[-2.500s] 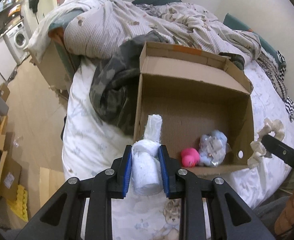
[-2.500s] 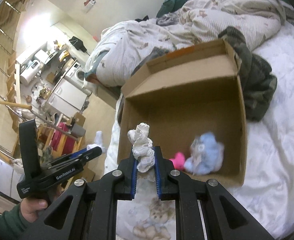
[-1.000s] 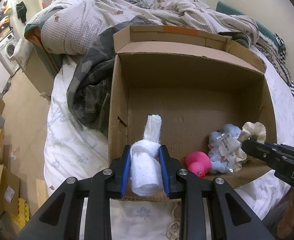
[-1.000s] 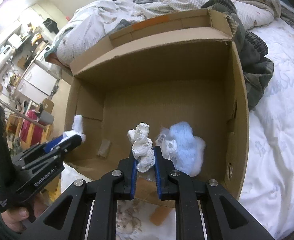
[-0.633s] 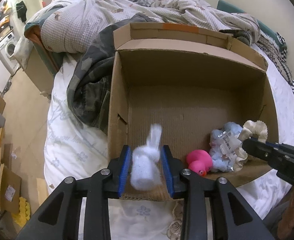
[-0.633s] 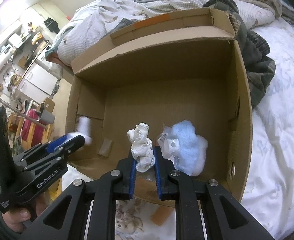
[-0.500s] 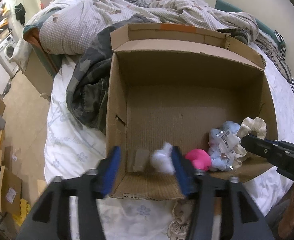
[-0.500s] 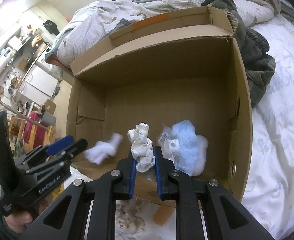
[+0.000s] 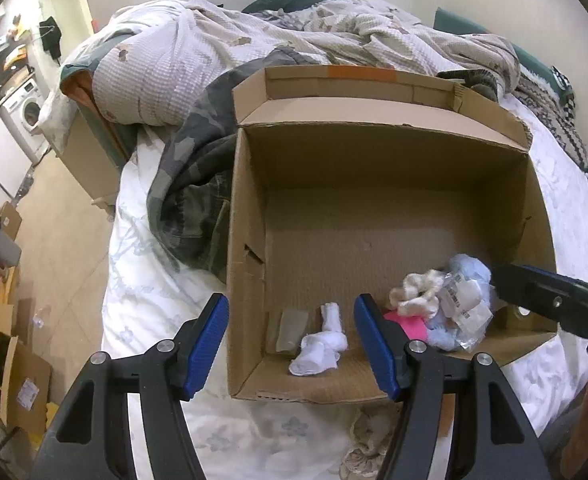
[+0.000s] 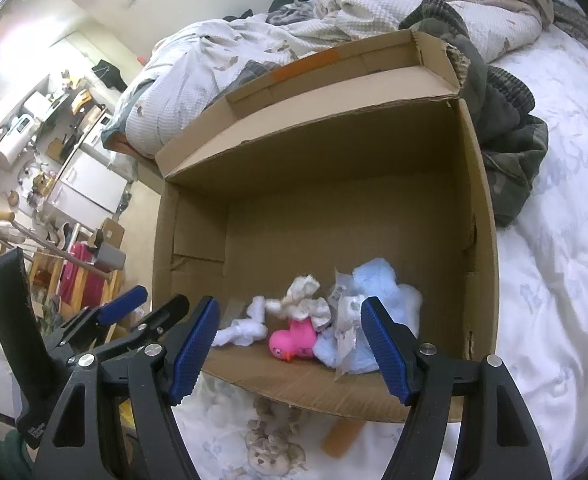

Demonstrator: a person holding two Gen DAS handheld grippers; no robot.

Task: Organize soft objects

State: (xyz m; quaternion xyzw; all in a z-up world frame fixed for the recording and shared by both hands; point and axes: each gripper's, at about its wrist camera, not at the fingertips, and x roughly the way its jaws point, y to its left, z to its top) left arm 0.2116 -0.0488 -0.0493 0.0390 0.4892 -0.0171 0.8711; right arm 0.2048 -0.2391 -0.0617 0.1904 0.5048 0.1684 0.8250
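Nearest the left wrist camera, the left gripper [image 9: 290, 344] stands with its blue pads spread wide and nothing between them, poised over the near-left corner of the cardboard box [image 9: 246, 216]. The right gripper [image 10: 290, 344] is likewise splayed and empty over the box's near edge.

Just past the left gripper's pads, the white rolled sock [image 9: 320, 344] lies on the box floor beside a strip of tape. To its right sit the pink rubber duck [image 10: 292, 340], the cream scrunchie [image 10: 306, 302] draped on top of it, and the light blue plush in a crinkled clear wrapper [image 10: 374, 308], which rests against the right wall. All four soft things sit in the near half of the box; the far half is bare cardboard.

The step in hand looks like the release and withdrawal. To do it well, lift both grippers straight up and back with the jaws kept wide, so no pad catches the sock or scrunchie and drags it out over the low near flap. Next pickups likely lie outside the box: a small teddy-like soft toy [image 10: 274, 452] lies on the white sheet just in front of it. Beyond the box, a camouflage garment [image 9: 190, 184] and a rumpled quilt [image 9: 182, 64] cover the bed.
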